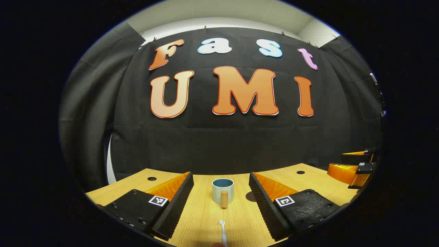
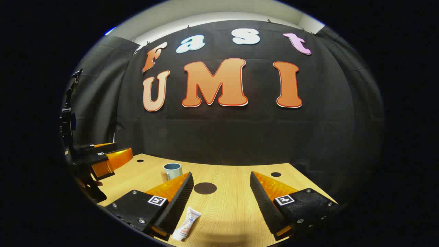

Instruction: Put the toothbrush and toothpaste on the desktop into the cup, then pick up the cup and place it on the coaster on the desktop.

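Both views low over desktop [image 1: 205,219], facing booth wall; share cup [image 1: 223,190] [image 2: 172,170].

toothbrush [image 1: 223,231] before cup [image 1: 222,191], seemingly apart

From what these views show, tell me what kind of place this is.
Probably a staged recording booth: black cloth wall behind a wooden desk, with only a cup, toothbrush, toothpaste and coaster laid out.
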`<state>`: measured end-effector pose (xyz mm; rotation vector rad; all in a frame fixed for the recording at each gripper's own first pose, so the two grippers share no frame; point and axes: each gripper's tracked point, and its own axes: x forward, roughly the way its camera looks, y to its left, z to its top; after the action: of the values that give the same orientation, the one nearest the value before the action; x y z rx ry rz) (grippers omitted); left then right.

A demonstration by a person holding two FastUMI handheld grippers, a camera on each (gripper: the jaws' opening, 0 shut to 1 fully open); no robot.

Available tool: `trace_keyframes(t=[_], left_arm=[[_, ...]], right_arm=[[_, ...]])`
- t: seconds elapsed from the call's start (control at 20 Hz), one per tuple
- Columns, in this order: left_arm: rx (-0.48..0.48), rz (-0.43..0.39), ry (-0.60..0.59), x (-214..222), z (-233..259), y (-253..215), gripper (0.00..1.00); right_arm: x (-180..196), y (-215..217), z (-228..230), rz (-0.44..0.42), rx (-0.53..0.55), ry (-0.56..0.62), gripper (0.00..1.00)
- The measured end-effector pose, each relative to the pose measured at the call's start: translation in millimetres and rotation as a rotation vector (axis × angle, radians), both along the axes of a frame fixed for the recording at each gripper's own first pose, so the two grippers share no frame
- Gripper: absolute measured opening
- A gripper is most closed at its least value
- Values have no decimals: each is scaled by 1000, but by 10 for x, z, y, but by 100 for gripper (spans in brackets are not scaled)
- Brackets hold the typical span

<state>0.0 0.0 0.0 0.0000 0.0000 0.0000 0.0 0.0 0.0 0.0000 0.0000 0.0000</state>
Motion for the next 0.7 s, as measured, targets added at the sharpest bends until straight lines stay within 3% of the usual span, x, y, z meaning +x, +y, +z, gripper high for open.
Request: trace_keyframes(t=[0.7], left_arm=[[6, 9, 12, -94, -27, 46, 97]], right_arm=[[33, 103, 21, 19, 11, 17, 99]])
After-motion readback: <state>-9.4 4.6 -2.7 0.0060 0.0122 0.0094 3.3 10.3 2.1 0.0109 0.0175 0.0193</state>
